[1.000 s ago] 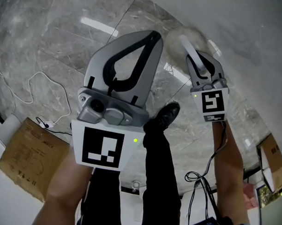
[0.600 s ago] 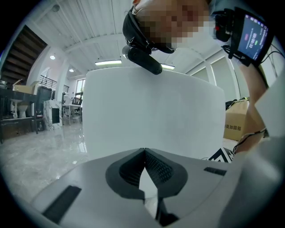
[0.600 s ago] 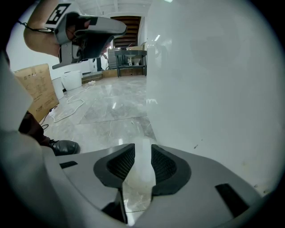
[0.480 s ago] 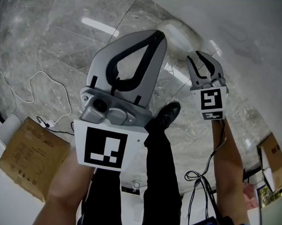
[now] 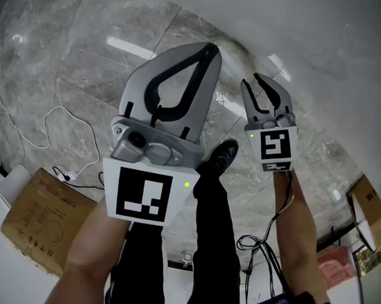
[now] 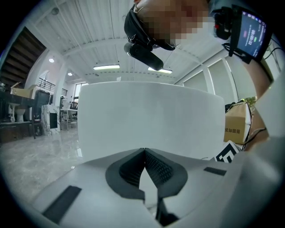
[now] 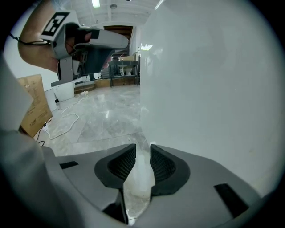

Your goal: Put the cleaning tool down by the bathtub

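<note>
**A:** Nearest to us, the left gripper (image 5: 208,50) is clenched, its 2 jaws tip to tip with nothing in them. Is it doing anything?

**B:** No, it hangs idle over the floor (image 5: 68,69). Best kept there, out of the way.

**A:** And the right gripper (image 7: 143,148)?

**B:** Let go, I'd say. Its jaws have just eased in a touch, yet they stand well apart. The pale cleaning tool (image 7: 139,171) shows in the gap, but lower down, and the jaws look clear of it.

**A:** So where's the tool?

**B:** On the floor, right at the foot of the bathtub (image 7: 213,89), touching or just beside its white wall; I can't tell which.

**A:** Then the putting-down looks done?

**B:** Near enough. What matters now is a clean retreat. Draw that gripper straight back along its own line, jaws apart, so neither jaw catches the tool and drags it from the bathtub. No sideways swing. The tool looks light, so a small knock could shift it.
</note>
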Demonstrator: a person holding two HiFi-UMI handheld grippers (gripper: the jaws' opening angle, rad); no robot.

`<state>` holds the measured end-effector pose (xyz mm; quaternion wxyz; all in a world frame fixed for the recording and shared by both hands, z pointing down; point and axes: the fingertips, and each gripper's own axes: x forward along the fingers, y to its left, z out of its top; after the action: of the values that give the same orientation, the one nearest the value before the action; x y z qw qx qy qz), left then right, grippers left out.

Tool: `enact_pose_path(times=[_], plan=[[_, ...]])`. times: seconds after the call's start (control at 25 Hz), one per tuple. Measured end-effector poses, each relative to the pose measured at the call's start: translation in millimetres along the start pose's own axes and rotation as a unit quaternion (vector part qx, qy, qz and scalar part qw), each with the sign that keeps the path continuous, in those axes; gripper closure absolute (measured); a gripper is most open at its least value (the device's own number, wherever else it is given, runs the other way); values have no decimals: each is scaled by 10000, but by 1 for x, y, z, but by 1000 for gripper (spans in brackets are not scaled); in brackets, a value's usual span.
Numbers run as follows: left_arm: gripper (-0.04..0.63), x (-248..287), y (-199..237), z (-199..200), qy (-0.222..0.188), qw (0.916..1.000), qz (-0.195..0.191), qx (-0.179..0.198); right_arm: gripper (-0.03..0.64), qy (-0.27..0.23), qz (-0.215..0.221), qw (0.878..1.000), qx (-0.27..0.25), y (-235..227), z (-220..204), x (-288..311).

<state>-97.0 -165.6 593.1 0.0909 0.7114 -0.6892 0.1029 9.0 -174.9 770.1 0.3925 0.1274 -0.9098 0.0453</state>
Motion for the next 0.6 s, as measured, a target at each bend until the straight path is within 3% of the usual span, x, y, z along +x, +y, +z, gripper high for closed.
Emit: enact_pose_path(times=[0.24,0.6], plan=[[581,-7,6,48,-150,9998,45,-156,520,-1064,-230,9940,64,3,86,-46],[581,-34,24,147,-317,9992,119,-191,601,-2489,-548,9608,1095,13,250,-156]])
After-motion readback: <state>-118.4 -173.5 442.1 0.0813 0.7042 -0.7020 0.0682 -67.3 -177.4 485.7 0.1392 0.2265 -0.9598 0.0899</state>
